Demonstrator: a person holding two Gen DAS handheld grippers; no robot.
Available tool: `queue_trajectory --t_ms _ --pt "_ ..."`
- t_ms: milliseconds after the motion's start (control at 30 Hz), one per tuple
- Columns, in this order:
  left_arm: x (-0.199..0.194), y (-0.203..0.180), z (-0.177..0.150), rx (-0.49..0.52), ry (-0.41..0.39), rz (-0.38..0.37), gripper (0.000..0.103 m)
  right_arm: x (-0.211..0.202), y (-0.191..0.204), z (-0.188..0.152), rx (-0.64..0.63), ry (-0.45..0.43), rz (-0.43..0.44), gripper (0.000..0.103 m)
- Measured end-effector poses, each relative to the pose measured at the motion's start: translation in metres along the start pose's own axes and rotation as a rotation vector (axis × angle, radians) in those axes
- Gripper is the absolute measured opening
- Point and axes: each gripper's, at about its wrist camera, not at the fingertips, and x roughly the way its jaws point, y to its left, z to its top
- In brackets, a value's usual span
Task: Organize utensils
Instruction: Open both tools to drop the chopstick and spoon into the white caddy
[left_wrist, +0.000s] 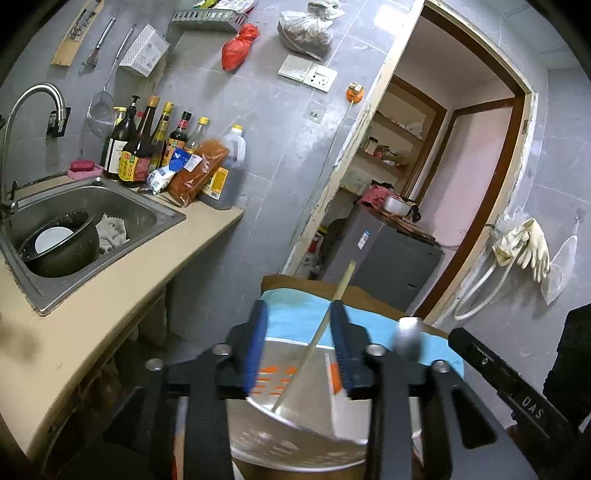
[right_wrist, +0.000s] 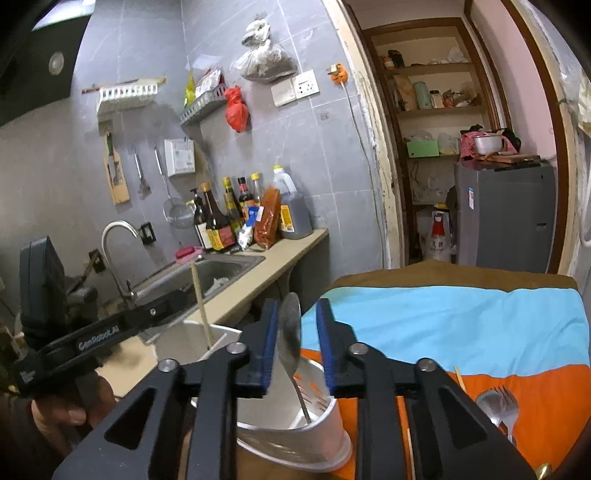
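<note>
Left claw (left_wrist: 299, 314) apart, chopstick (left_wrist: 314, 339) loose between pads, tip in holder (left_wrist: 343, 398). Right claw (right_wrist: 297, 314) apart around spoon (right_wrist: 290, 332), standing in same holder.

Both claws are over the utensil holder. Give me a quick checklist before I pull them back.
1. Chopstick in the white utensil holder, tip down: ok.
2. Left claw clear of the chopstick: cannot tell; it leans by one finger.
3. Spoon handle down in the holder: ok.
4. Right claw off the spoon: ok, gaps show on both sides.
5. Holder upright on the cloth: ok.
6. Utensils left to sort: not ok; a fork and another spoon lie on the cloth.
</note>
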Motion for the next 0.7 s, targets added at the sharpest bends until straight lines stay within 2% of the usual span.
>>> queue_trajectory --t_ms 67,100,167,200,233,367,500,700 --pt "-0.005 -0.009 0.002 0.014 0.001 0.002 0.039 -0.007 -0.002 0.005 0.017 -0.009 -0.001 0.022" --pt "-0.008 -0.017 0.003 0.027 0.003 0.006 0.042 -0.014 -0.005 0.008 0.027 -0.016 -0.005 0.027" --pt "-0.013 -0.03 0.005 0.039 -0.002 0.012 0.057 -0.024 -0.01 0.013 0.039 -0.032 -0.021 0.044" --pt "-0.016 -0.037 0.007 0.043 -0.011 0.02 0.061 -0.034 -0.015 0.016 0.047 -0.051 -0.034 0.059" --pt "-0.018 -0.043 0.007 0.047 -0.021 0.026 0.07 -0.042 -0.019 0.018 0.051 -0.067 -0.045 0.069" --pt "-0.029 -0.073 0.005 0.068 -0.066 0.063 0.091 -0.073 -0.037 0.025 0.046 -0.101 -0.107 0.084" --pt "-0.036 -0.109 -0.005 0.122 -0.109 0.1 0.094 -0.105 -0.057 0.026 0.022 -0.133 -0.171 0.102" --pt "-0.037 -0.152 -0.029 0.185 -0.127 0.112 0.095 -0.14 -0.081 0.018 -0.016 -0.14 -0.223 0.103"
